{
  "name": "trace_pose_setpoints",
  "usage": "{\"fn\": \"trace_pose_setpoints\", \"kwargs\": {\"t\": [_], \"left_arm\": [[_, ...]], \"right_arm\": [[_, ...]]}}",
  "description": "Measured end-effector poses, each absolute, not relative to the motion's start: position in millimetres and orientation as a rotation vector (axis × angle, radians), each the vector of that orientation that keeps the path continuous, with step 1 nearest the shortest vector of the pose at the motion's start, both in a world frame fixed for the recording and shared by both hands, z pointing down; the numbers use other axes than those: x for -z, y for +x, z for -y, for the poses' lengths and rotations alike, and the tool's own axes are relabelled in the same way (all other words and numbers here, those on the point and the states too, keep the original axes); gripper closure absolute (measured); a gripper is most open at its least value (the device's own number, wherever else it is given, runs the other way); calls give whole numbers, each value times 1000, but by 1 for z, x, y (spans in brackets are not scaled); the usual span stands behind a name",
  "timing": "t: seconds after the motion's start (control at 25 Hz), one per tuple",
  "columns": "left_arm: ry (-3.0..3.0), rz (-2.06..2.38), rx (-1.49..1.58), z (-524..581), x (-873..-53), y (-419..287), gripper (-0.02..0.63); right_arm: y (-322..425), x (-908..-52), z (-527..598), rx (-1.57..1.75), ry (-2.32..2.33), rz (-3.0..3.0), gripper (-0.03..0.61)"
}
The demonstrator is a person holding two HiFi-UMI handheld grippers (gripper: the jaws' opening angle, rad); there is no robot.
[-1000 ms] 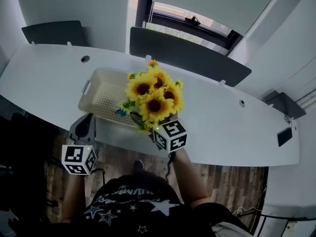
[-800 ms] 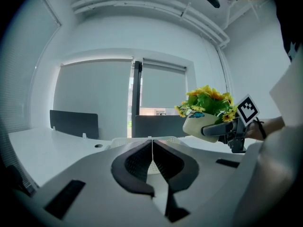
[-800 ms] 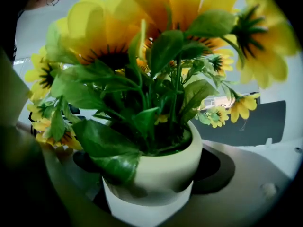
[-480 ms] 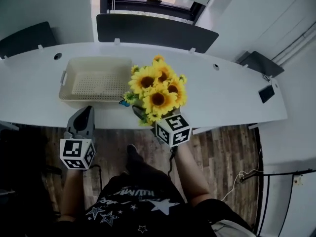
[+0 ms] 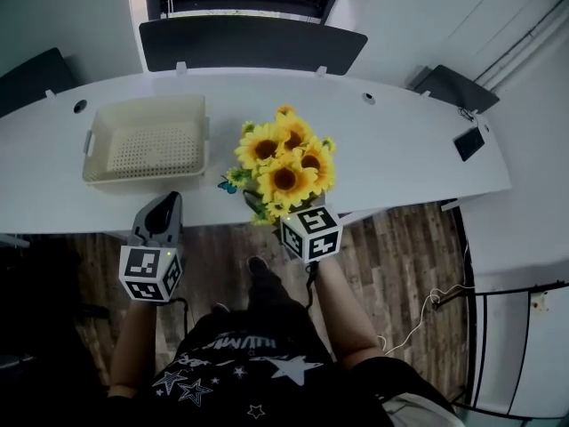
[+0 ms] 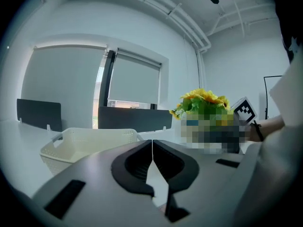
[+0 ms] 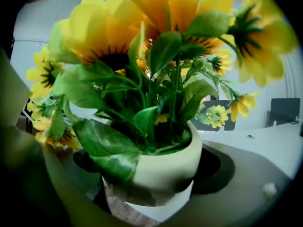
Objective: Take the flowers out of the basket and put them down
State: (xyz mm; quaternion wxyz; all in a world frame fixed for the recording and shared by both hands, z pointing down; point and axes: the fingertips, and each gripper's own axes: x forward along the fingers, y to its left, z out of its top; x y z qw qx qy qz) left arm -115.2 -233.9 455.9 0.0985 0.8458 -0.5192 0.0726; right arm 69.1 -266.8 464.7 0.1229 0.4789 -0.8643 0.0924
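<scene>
Head view: flowers now sit right of the basket, over the bench front edge; a second ago they hung above the basket.
Left gripper view: my left gripper has its fingers together, nothing between them.
Right gripper view: my right gripper has its fingers clamped on the flowers' pot.

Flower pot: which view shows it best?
The right gripper view: the cream pot fills the foreground, rim and wall clear. The head view shows only the sunflowers covering it; the left gripper view shows their tops above a blurred patch.
</scene>
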Motion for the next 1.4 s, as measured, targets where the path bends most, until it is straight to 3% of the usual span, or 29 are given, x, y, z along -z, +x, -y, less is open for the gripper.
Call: {"fn": "trace_pose_setpoints", "kwargs": {"t": [0.24,0.72,1.4], "left_arm": [[2490,1569,-247,250,-445,-52,600],[2502,1537,-309,302,-475,31,600],[2308,1633,-395,336,-523,45,600]], "right_arm": [[129,-476,289,-272,1369,2517,52],[165,-529,350,-330,1238,2522,52],[159,-612,378,-429,985,2470,52]]}}
